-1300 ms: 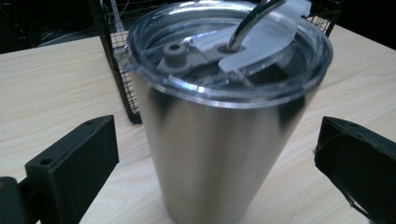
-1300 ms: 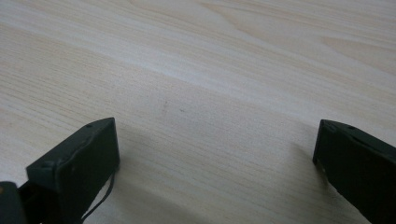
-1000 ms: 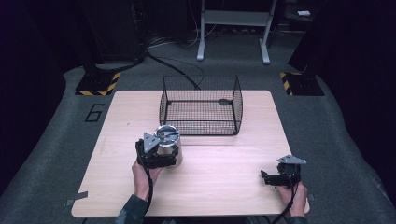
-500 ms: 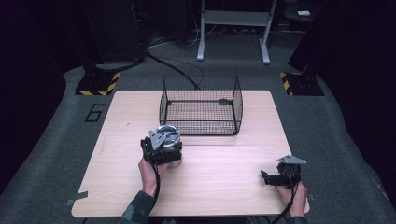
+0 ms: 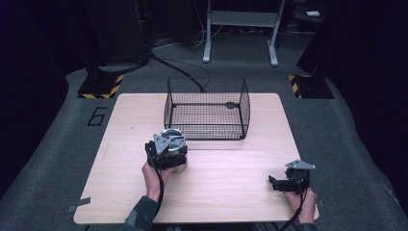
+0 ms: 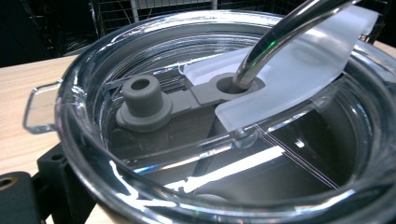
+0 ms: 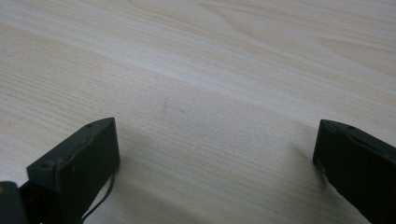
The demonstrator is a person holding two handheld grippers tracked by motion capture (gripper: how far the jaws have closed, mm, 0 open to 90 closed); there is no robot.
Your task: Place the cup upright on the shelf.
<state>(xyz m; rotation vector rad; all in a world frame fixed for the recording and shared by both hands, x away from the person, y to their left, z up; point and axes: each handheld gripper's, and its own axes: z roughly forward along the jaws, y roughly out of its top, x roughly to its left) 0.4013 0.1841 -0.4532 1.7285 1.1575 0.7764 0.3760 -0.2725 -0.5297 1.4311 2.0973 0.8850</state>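
A steel cup with a clear lid stands on the wooden table, left of its middle and just in front of the wire basket. In the left gripper view the lid sits close under the camera: a grey rubber plug lies in its hollow, and a metal straw rises at a slant through a hole beside the plug. The left gripper is right at the cup, a black jaw showing at the cup's lower left side, but whether its jaws press the cup or merely stand around it cannot be told. The right gripper rests low over the bare table near the front right corner, well apart from the cup, its jaws wide apart with nothing between them.
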